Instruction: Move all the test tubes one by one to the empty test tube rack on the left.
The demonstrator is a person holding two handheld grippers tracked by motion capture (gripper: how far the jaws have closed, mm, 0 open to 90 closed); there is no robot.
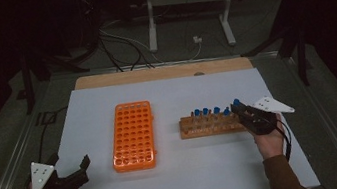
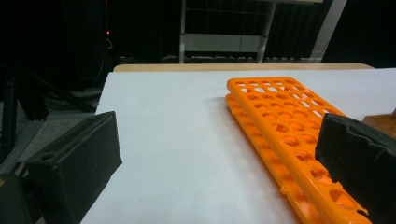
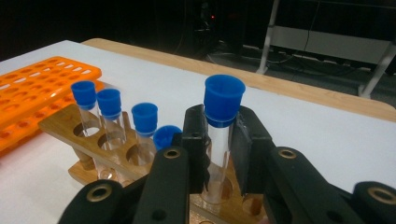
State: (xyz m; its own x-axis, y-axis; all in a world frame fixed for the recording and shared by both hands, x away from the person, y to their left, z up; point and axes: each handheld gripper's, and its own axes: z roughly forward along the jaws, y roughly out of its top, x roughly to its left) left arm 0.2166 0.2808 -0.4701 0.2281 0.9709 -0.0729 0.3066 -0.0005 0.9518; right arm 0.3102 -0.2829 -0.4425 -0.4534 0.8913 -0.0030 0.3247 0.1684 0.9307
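Lab bench, capped test tubes (image 3: 224, 126), tube racks (image 1: 132, 135)

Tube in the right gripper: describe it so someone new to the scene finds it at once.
Start at the wooden rack on the right of the white table, beside the orange rack. Follow its row of blue-capped tubes to the end nearest the right gripper. The tube is the one clamped between black jaws, its cap standing higher than the others.

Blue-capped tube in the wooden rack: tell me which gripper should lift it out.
Right. The right gripper is already shut on the blue-capped tube at the wooden rack; the left gripper sits open beyond the orange rack.
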